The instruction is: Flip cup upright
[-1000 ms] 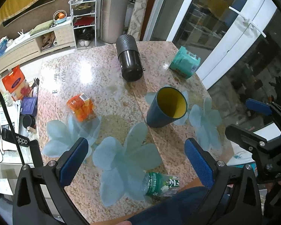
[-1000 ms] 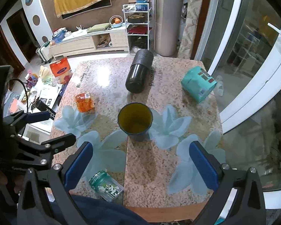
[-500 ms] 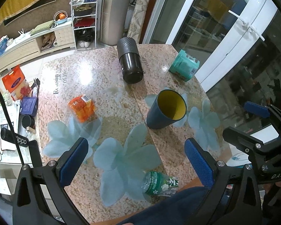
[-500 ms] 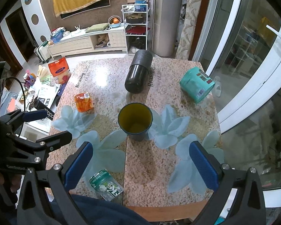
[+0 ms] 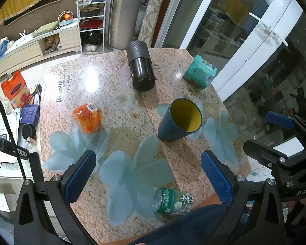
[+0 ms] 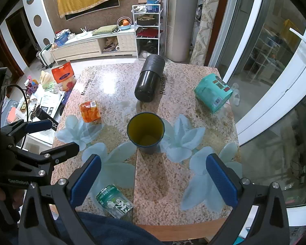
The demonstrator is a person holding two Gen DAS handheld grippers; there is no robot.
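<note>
1. Left wrist view: dark blue cup with yellow inside (image 5: 180,120), upright, mouth up, on speckled granite table with pale blue flower prints (image 5: 116,120). Left gripper (image 5: 146,172) released, blue pads wide apart, nothing between. Black cylindrical flask (image 5: 140,69) lying behind cup; orange snack packet (image 5: 87,117) to left.
2. Right wrist view: cup (image 6: 145,131) at table centre, well ahead of right gripper (image 6: 153,178), likewise released and empty. Teal packet (image 6: 213,95) far right; green-labelled plastic bottle (image 6: 114,201) at near edge.

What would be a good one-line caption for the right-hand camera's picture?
Open right claw hovers above an upright blue cup with a yellow inside on a flower-patterned table.
</note>
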